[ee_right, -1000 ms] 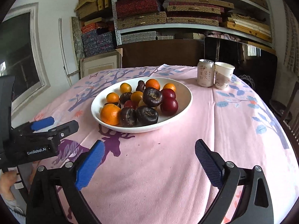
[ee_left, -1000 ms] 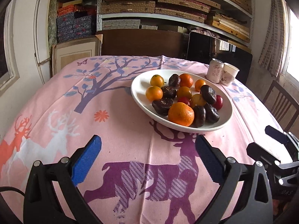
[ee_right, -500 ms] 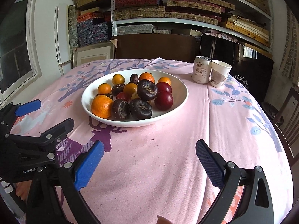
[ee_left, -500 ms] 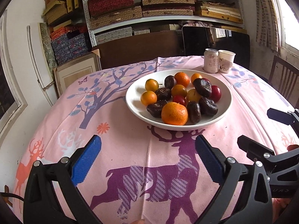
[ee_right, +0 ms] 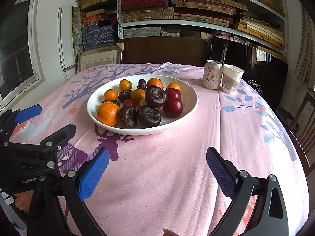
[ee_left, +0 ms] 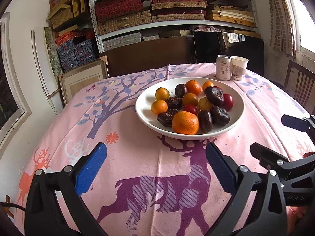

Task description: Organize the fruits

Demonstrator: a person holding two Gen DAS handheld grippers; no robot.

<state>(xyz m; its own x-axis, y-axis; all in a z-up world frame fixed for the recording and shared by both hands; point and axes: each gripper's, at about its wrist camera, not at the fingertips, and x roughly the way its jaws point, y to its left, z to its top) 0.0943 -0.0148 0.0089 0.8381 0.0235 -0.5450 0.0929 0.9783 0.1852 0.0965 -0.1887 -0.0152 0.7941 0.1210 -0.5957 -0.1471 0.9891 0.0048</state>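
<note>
A pink tablecloth (ee_left: 137, 157) printed with a purple deer and a blue-leaved tree fills most of both views. Behind it, across the top of each frame, shelves (ee_right: 196, 9) carry stacked woven and patterned boxes.

On the cloth sits a wide white bowl (ee_left: 143, 106), right of centre in the left wrist view and just left of centre in the right wrist view. It holds all the fruit in sight: a large orange (ee_left: 185, 122) at the near rim, several dark wrinkled fruits (ee_right: 156, 96) piled beside and behind it, red plums (ee_right: 172, 107) toward the right side, and small tangerines (ee_left: 159, 107) toward the left and back.

Beyond the bowl, in the upper right of the frame, a drink can (ee_right: 212, 74) stands upright on the cloth, touching or just beside a paper cup (ee_right: 232, 78).

The left gripper (ee_left: 155, 167) hangs low in its own frame, over the deer print, jaws spread wide with nothing between the blue pads. The right gripper (ee_right: 157, 169) sits likewise at the bottom of its frame, over plain pink cloth, fingers parted and empty. Each gripper shows at the edge of the other's view, both well short of the bowl.
</note>
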